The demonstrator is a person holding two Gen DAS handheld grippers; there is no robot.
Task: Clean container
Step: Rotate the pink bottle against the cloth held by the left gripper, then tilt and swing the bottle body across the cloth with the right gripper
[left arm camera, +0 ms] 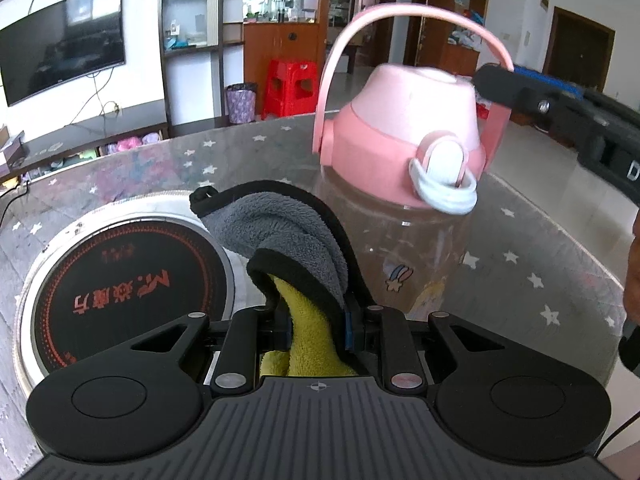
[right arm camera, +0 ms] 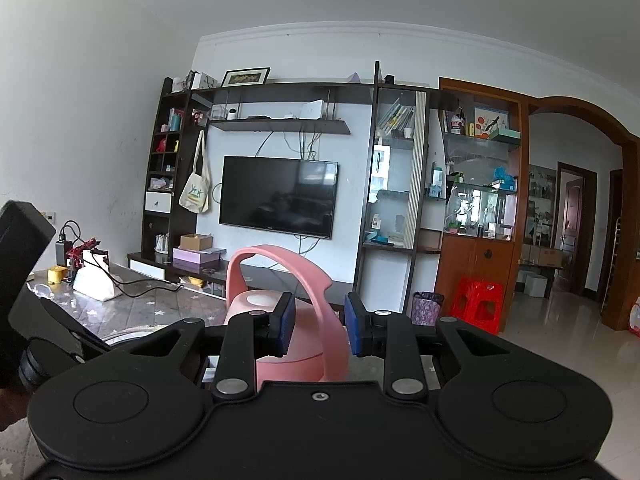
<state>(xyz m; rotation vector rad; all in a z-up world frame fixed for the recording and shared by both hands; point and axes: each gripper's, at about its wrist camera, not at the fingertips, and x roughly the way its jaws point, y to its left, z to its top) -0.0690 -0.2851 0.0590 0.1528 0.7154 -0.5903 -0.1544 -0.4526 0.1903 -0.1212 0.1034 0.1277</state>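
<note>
One star-print table (living room): left jaws clamp cloth, right jaws grip bottle handle.

Both views are bright with soft, even daylight, and shadows are faint. The glossy tabletop carries pale glare, and the floor shines with reflected light from the doorway side. Fisheye distortion bends walls and shelves near the edges, dark corners vignette the pictures, and the pink lid looks slightly soft.
</note>
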